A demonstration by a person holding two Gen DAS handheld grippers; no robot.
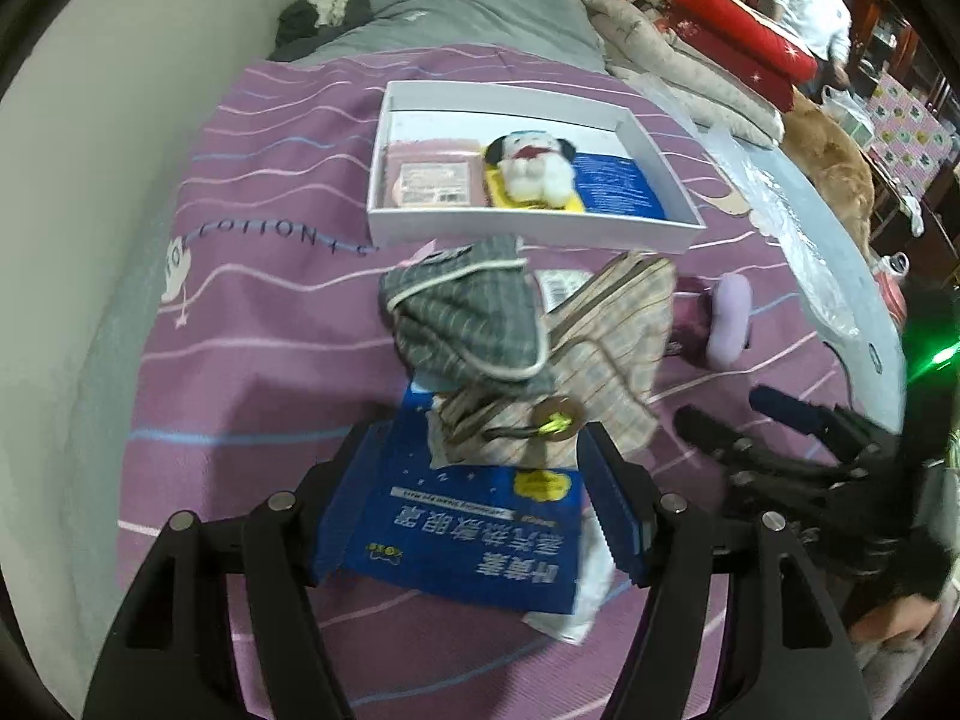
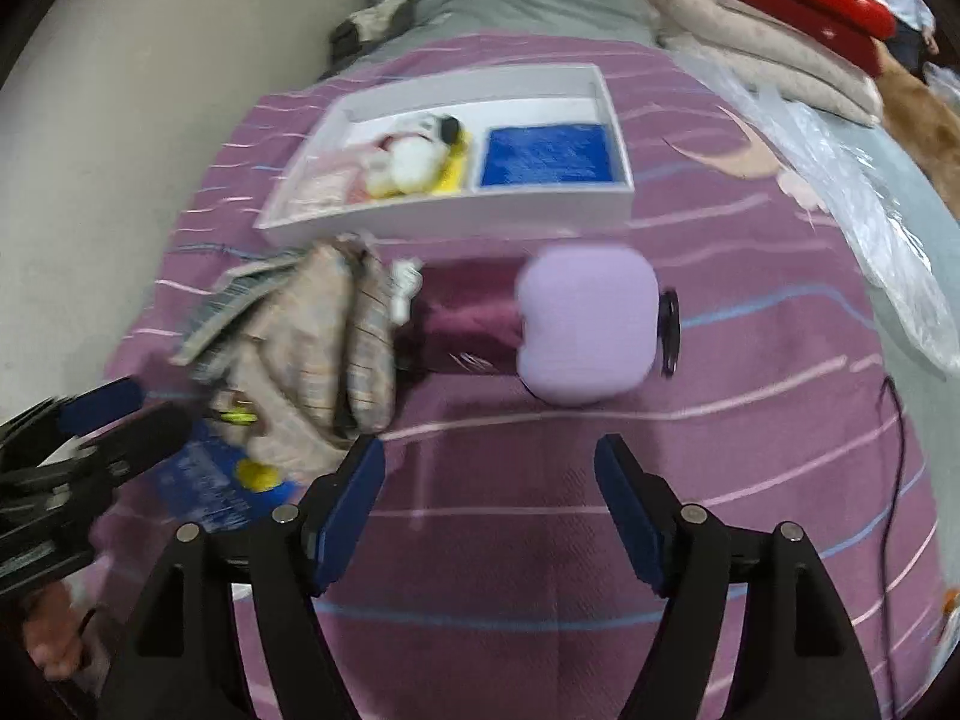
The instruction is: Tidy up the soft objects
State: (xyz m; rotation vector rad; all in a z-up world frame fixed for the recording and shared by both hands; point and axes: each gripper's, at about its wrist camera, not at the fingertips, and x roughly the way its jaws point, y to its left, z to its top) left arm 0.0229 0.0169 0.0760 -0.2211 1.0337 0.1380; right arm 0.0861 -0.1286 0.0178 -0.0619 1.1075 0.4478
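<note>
Purple striped bedspread [image 1: 240, 312], red quilt [image 1: 738, 30], clear plastic sheet [image 2: 840, 180], standing person [image 1: 816, 6]

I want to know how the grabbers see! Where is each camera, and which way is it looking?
Left wrist: on the left gripper, facing down its fingers at the blue packet; the right gripper shows too.
Right wrist: on the right gripper, facing purple bedspread before the lilac cushion; the left gripper shows.
Both see the white box.

A purple bedsheet [image 1: 252, 312] with wavy pink and blue stripes; a white tray [image 1: 528, 228]; a grey striped pouch [image 1: 462, 318]; a beige checked pouch [image 1: 606, 360]; a blue packet [image 1: 468, 534]; a lilac cushion [image 2: 588, 324].
</note>
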